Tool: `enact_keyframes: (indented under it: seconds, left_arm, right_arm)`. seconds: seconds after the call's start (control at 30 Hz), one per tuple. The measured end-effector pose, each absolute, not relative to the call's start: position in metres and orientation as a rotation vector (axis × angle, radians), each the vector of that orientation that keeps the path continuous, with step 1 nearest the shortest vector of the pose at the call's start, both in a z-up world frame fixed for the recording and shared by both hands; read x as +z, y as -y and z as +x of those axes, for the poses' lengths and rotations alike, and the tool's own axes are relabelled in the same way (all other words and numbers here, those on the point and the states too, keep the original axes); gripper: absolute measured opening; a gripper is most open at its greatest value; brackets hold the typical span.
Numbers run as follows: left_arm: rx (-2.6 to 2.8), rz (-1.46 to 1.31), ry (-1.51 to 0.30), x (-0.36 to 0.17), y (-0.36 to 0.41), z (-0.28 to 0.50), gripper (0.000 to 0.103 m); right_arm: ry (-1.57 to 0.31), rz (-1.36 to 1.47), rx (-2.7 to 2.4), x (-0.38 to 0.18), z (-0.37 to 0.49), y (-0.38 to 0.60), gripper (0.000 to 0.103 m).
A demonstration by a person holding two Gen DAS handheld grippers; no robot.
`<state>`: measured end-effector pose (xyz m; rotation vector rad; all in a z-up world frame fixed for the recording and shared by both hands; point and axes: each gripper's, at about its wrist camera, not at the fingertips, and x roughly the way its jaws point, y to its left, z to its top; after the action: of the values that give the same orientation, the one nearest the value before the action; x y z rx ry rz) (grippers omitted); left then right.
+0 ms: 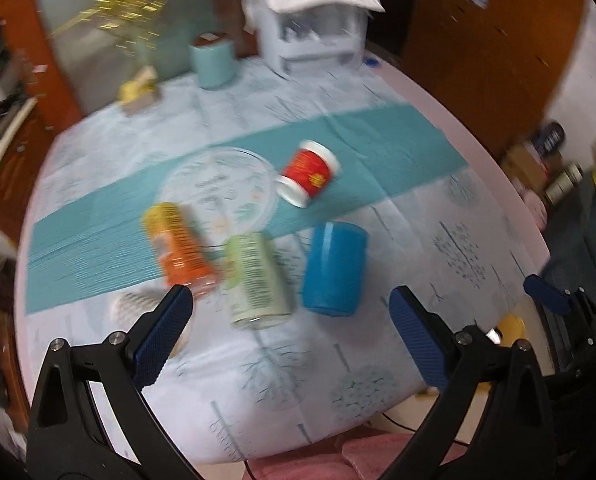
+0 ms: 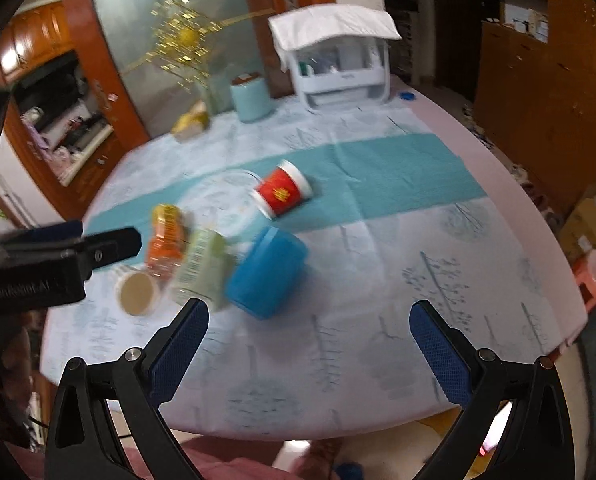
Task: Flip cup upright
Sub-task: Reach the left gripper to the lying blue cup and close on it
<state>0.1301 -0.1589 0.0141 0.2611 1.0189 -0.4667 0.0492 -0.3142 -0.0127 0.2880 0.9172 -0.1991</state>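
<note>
Several cups lie on their sides on the table. A red and white cup [image 1: 309,173] [image 2: 283,193] rests on the teal strip. A blue cup [image 1: 334,270] [image 2: 265,272], a pale green cup [image 1: 256,282] [image 2: 202,270] and an orange cup [image 1: 178,246] [image 2: 165,238] lie nearer. A small white cup [image 2: 137,293] lies at the left, its opening toward me. My left gripper [image 1: 292,320] is open and empty, above the table's near edge, short of the green and blue cups. My right gripper [image 2: 310,328] is open and empty, right of the blue cup.
A clear round plate [image 1: 218,188] [image 2: 222,200] lies behind the cups. A white organiser box [image 1: 314,36] [image 2: 340,68], a light blue canister [image 1: 212,60] [image 2: 252,96] and a yellow item [image 1: 138,88] stand at the far edge. The round table's rim [image 1: 510,204] curves at right.
</note>
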Motion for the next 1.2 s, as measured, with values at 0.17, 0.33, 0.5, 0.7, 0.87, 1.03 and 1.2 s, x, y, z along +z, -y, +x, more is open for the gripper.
enact_keyframes:
  seconds: [0.17,0.33,0.5,0.7,0.87,1.03,1.2]
  left_arm:
    - [-0.535,0.326,-1.187,-0.029,0.204,0.161,0.093]
    - [-0.568,0.366,-1.356,-0.081,0.244,0.189,0.086]
    - [-0.566,0.468,-1.404,-0.119,0.271,0.200,0.076]
    - [-0.535,0.566,-1.416,-0.145,0.289,0.206,0.074]
    - [-0.494,0.580,-1.422,-0.157,0.295,0.214,0.074]
    - [-0.451,0.543,-1.460,-0.166,0.294,0.227,0.074]
    - [-0.417,0.520,-1.485,-0.169,0.289,0.240,0.073]
  right_arm:
    - [-1.037,0.303,-0.256,-0.049,0.060,0.330,0.102]
    - [-1.131,0.374,-0.268,-0.086,0.070,0.341,0.102]
    - [-1.175,0.414,-0.308,-0.103,0.074,0.356,0.102]
    - [-1.222,0.448,-0.337,-0.108,0.079,0.377,0.102]
    - [-1.232,0.472,-0.316,-0.108,0.084,0.389,0.102]
    - [-1.231,0.450,-0.296,-0.102,0.086,0.391,0.102]
    - [-1.217,0.418,-0.294,-0.091,0.080,0.392,0.102]
